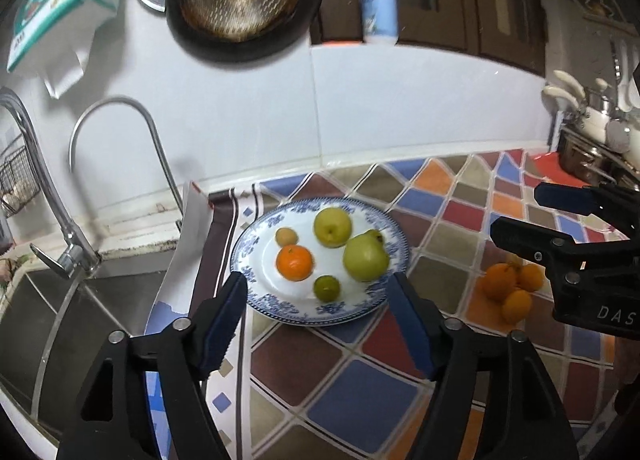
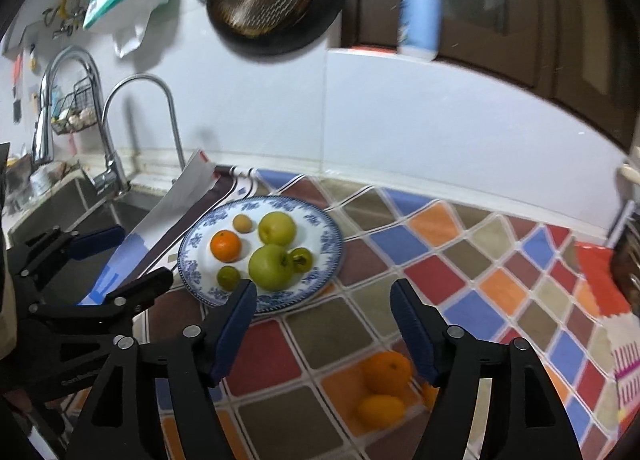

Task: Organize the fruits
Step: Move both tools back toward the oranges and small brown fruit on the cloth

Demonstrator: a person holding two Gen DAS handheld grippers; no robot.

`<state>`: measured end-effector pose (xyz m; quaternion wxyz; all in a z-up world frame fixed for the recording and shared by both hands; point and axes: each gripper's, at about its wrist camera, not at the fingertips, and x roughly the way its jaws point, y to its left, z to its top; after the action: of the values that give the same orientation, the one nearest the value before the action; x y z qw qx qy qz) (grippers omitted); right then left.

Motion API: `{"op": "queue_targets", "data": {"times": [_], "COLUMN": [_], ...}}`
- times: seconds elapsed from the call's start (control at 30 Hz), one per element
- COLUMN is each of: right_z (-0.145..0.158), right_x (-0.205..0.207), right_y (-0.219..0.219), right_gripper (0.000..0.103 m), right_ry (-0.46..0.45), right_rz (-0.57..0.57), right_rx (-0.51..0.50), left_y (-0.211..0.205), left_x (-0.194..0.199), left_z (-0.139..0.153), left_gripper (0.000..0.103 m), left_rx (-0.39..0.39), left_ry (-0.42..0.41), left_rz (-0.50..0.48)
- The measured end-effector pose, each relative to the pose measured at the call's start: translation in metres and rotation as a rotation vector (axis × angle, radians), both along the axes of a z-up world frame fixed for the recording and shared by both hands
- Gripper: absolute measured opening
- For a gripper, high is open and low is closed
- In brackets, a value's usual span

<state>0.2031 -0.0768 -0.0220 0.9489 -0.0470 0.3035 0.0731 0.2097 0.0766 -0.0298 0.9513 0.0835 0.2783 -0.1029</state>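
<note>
Both grippers are hovering spread wide and empty, the left gripper [image 1: 316, 292] over the plate [image 1: 256, 240] near the counter's sink-side edge, the right gripper [image 2: 324, 300] above the loose oranges [image 2: 384, 384] on the counter's front part. The right one is best dropping straight down, straddling one orange and closing gently so its neighbours aren't sent rolling.

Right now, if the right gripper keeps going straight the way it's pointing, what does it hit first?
Probably the bare patterned tablecloth. The right gripper, open and empty, aims just right of the blue-rimmed plate. The oranges sit nearer and below its line. Depth is unclear.
</note>
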Motion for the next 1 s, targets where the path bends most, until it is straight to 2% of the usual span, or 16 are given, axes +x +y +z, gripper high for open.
{"op": "queue_targets", "data": {"times": [0.1, 0.3, 0.47, 0.7, 1.0], "right_z": [0.009, 0.019, 0.019, 0.014, -0.003], "right_x": [-0.019, -0.052, -0.065, -0.072, -0.067], "right_y": [-0.007, -0.024, -0.041, -0.071, -0.101], "right_gripper": [0.071, 0.071, 0.071, 0.071, 0.071], "right_ry": [-0.026, -0.079, -0.076, -0.061, -0.03], "right_rz": [-0.031, -0.09, -0.103, -0.057, 0.061], "right_rx": [0.001, -0.01, -0.012, -0.031, -0.091], "left_y": [-0.007, -0.026, -0.047, -0.082, -0.122], "left_x": [-0.014, -0.036, -0.048, -0.058, -0.065], "left_z": [0.007, 0.012, 0.013, 0.005, -0.012], "left_gripper": [0.078, 0.08, 0.08, 0.08, 0.079], "left_rx": [0.001, 0.017, 0.014, 0.008, 0.037], "left_ry": [-0.026, -0.064, -0.062, -0.044, -0.037], "left_rz": [-0.028, -0.082, -0.108, -0.092, -0.108]}}
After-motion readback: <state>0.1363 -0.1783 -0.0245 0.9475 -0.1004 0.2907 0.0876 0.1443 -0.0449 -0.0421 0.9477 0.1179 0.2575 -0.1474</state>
